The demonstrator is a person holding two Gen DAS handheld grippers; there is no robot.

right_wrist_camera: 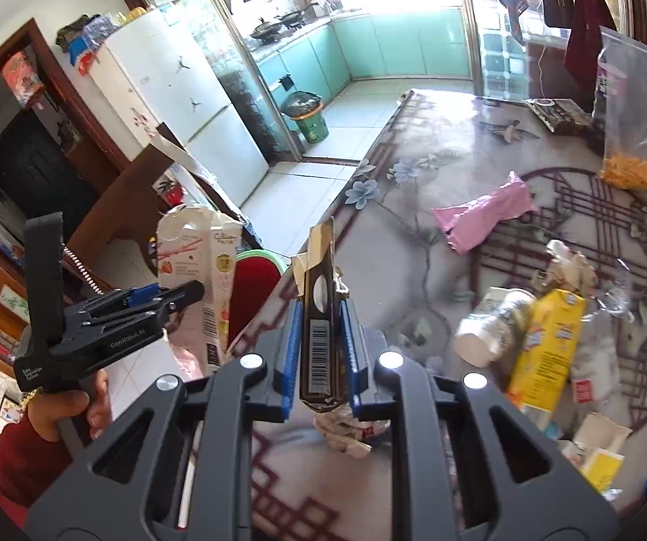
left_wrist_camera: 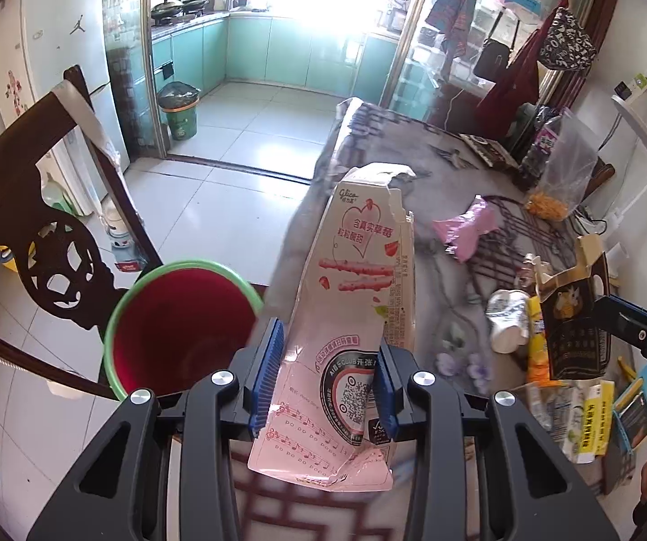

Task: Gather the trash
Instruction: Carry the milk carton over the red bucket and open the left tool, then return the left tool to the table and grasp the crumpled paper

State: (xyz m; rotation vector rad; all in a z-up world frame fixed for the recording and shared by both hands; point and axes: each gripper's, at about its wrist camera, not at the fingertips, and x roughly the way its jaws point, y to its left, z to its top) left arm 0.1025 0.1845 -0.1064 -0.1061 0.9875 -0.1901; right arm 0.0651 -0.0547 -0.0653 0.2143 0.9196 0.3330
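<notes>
1. Nearest the left wrist camera, the left gripper (left_wrist_camera: 330,383) is clamped narrow on a pink box (left_wrist_camera: 355,297), flattened and torn at the top; its blue pads (left_wrist_camera: 269,363) press both long edges.
2. Nearest the right wrist camera, the right gripper (right_wrist_camera: 321,351) is fully closed on a dark carton (right_wrist_camera: 321,315), held edge-on with the barcode facing the lens.
3. Only the left view looks into the red bin (left_wrist_camera: 179,320) with its green rim, which sits just left of the pink box, beside the table (left_wrist_camera: 413,189) edge and in front of a carved chair (left_wrist_camera: 52,248).
4. In the right view the bin (right_wrist_camera: 255,279) shows only as a sliver between the two cartons.
5. Only the right view shows the person's hand (right_wrist_camera: 71,410) and red sleeve (right_wrist_camera: 12,460) holding the left gripper (right_wrist_camera: 161,297), and the pink box (right_wrist_camera: 201,279) from its side.
6. Left on the table in both views: a pink wrapper (right_wrist_camera: 481,216), a white cup (right_wrist_camera: 485,329) on its side, a yellow box (right_wrist_camera: 544,351), and a clear bag (right_wrist_camera: 634,112) with orange snacks.
7. A crumpled white wrapper (right_wrist_camera: 346,433) under the right gripper appears only in the right view.
</notes>
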